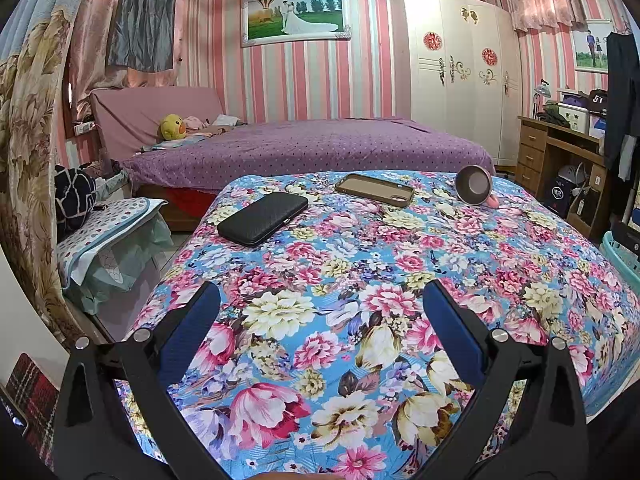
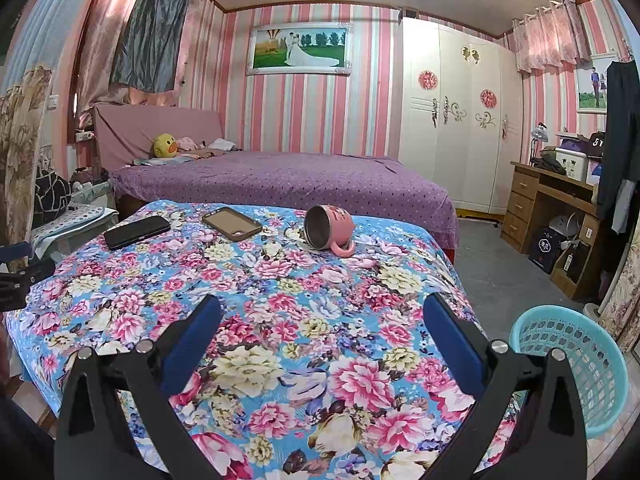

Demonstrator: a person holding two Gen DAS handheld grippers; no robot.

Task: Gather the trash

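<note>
Hovering with jaws apart and empty, the left gripper (image 1: 320, 320) and right gripper (image 2: 322, 328) face the floral table (image 2: 280, 300), probably surveying. Along its far edge lie a black case (image 1: 262, 218), a phone case (image 1: 374, 189) and a tipped pink mug (image 2: 328, 230); the turquoise basket (image 2: 576, 360) stands by the right edge.

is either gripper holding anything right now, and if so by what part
Nothing is held. The left gripper and right gripper both have open, empty jaws above the floral bedspread.
</note>
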